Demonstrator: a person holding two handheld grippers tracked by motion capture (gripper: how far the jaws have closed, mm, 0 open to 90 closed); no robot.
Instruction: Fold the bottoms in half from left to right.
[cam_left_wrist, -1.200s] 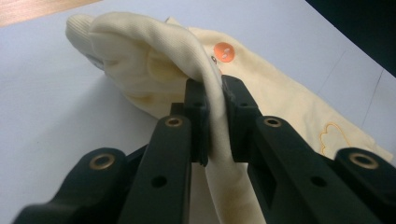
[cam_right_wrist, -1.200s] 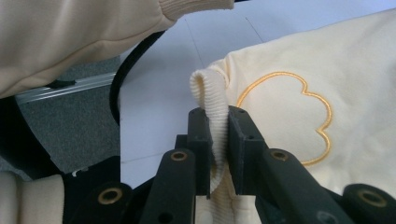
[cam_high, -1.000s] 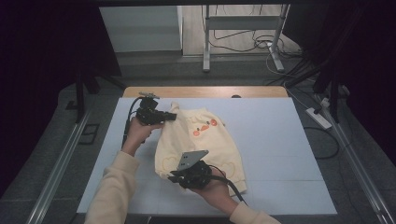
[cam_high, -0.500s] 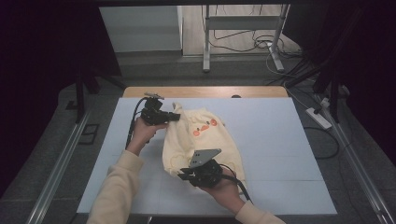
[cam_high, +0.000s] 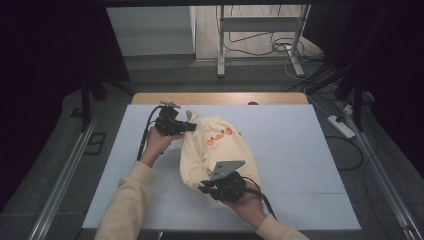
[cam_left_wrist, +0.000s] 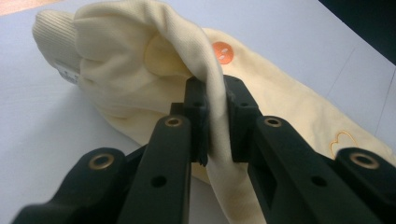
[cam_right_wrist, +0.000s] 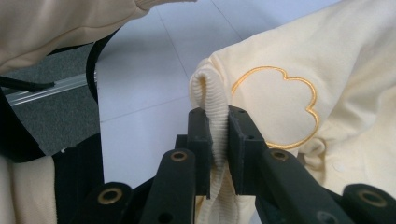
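Note:
A pale yellow sweatshirt (cam_high: 212, 150) with orange button marks lies bunched on the white table (cam_high: 300, 145). My left gripper (cam_high: 186, 127) is at the garment's far left end, shut on a fold of the sweatshirt (cam_left_wrist: 205, 79) near the ribbed collar. My right gripper (cam_high: 209, 189) is at the near end, shut on the ribbed hem (cam_right_wrist: 215, 126) of the sweatshirt, beside an embroidered outline shape (cam_right_wrist: 275, 107). Both pinched edges are lifted a little off the table.
The person's sleeves are cream coloured (cam_high: 127, 205). Cables trail from both grippers across the table. A wooden strip (cam_high: 220, 98) runs along the table's far edge. A metal stand (cam_high: 220, 45) and floor cables sit beyond it, and a power strip (cam_high: 341, 127) lies at the right.
Both grippers have shifted slightly right, and the sweatshirt between them has been drawn along and bunched narrower. Both grips on the cloth are unchanged.

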